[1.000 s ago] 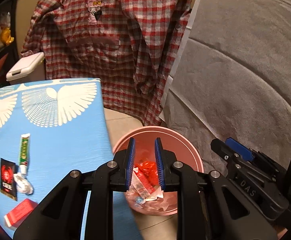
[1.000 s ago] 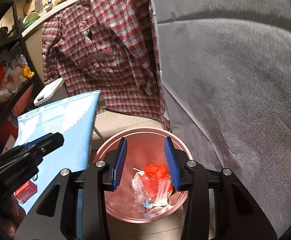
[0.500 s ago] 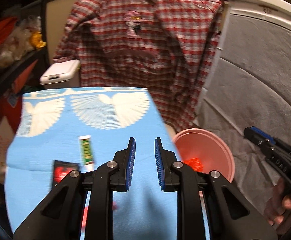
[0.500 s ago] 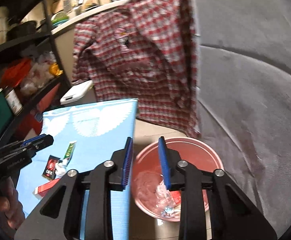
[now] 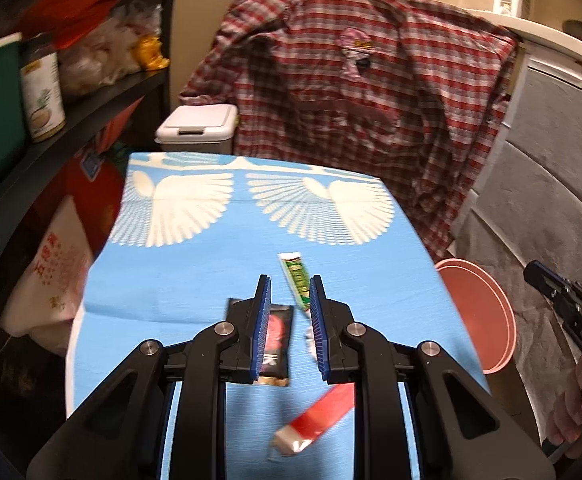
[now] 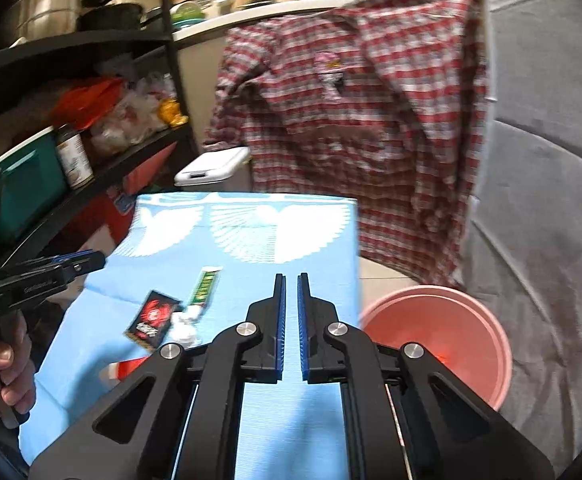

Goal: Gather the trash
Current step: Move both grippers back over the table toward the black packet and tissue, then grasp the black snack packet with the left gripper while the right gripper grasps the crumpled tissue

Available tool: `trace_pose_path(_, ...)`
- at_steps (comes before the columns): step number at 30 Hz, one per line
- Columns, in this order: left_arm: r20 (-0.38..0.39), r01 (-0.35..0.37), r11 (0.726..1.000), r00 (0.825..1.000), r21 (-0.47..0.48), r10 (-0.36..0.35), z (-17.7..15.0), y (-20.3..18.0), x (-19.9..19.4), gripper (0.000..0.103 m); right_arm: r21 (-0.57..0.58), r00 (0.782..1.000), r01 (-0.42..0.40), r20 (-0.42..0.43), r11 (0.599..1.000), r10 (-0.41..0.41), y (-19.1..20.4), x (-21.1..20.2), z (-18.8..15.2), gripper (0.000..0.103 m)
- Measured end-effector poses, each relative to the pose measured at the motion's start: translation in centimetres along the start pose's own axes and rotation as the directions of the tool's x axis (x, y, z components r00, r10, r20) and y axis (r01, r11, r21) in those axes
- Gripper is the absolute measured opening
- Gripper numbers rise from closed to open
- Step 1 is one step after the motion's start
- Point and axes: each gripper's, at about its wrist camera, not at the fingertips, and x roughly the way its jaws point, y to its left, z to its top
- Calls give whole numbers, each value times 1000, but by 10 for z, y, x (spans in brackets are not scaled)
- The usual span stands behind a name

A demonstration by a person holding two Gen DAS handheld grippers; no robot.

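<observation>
Several pieces of trash lie on the blue table point(image 5: 171, 272): a green sachet point(image 5: 293, 272), a black packet point(image 5: 277, 344), a crumpled white tissue point(image 5: 310, 338) and a red wrapper point(image 5: 317, 420). My left gripper point(image 5: 289, 284) hovers over them, open, with nothing between its pads. My right gripper point(image 6: 291, 278) is over the table's right part. Its jaws are closing, almost together, with nothing between them. The pink bin point(image 6: 443, 332) stands on the floor to the table's right. In the right wrist view, the packet point(image 6: 153, 314), sachet point(image 6: 205, 286) and tissue point(image 6: 185, 324) lie left of the fingers.
A red plaid shirt point(image 5: 363, 92) hangs behind the table. A white lidded bin point(image 5: 199, 124) stands at the back. Black shelves point(image 6: 71, 60) with jars and bags fill the left side. Grey fabric point(image 6: 543, 220) covers the right side.
Both grippers have swung left, from over the pink bin to over the blue table. The right jaws have narrowed from wide apart to a thin slit. The left gap is unchanged.
</observation>
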Motion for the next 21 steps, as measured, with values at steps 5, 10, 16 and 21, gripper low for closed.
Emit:
trace_pose_path(5,-30,-24,999,999,-26,23,-3,21,7,20,-76,998,-55,-39,996,52,42,26,-14,7)
trace_pose_path(10,-82,-41,998,996,-47,38,-10,37,20,20,-86,988,-124,-105,989,115,61,54,-23,8)
trace_pose_path(16,-128,-51,997,991,-61,43,-19,52,37,20,-76,970,-184,-176,980,168,78,87,-28,11)
trace_pose_path(21,-172,-43,996,985,-75,30,-25,60,52,20,-28,939,-238,-260,971,223,82,118,-36,28)
